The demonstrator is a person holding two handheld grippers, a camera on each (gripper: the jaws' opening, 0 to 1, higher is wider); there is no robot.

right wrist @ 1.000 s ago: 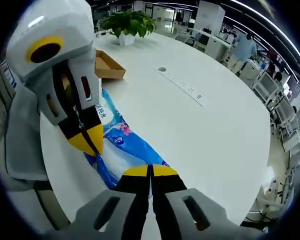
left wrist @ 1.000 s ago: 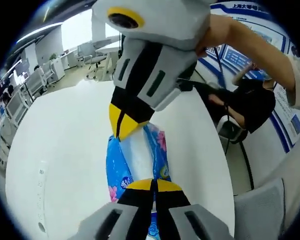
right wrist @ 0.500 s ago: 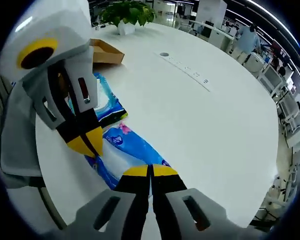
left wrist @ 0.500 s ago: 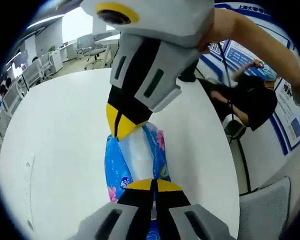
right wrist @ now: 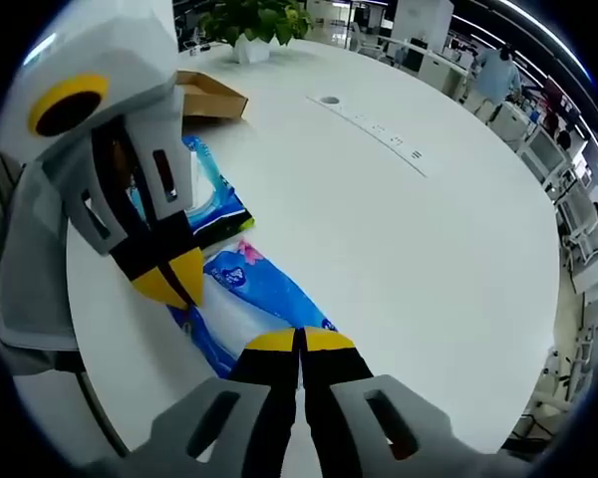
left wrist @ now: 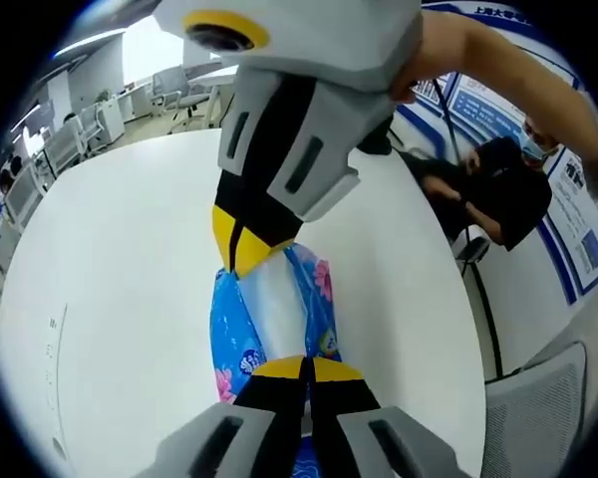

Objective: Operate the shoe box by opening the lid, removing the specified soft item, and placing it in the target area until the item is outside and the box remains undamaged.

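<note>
One big round white table (right wrist: 399, 239) under everything, also seen in the left gripper view (left wrist: 110, 289). On it, one open brown cardboard shoe box (right wrist: 211, 98) at the far side from me, with one potted green plant (right wrist: 247, 20) just beyond the box. One recessed socket strip (right wrist: 374, 129) runs across the table's middle, well apart from the box.

Two soft blue plastic tissue packs in the right gripper view. The first, the blue floral tissue pack (right wrist: 249, 309), is outside the box, stretched between my two grippers over the table's near edge; same pack in the left gripper view (left wrist: 274, 309). The second blue tissue pack (right wrist: 204, 199) lies flat on the table between the box and the held pack.

My right gripper (right wrist: 301, 344) has its yellow-tipped jaws clenched on one end of the floral pack. My left gripper (left wrist: 304, 370) is pinched tight on the other end. Each shows in the other's view: left gripper (right wrist: 169, 277), right gripper (left wrist: 244, 239).

One grey office chair (left wrist: 533, 418) stands beside the table's edge, one seated person in black (left wrist: 498, 189) farther off from the table.
</note>
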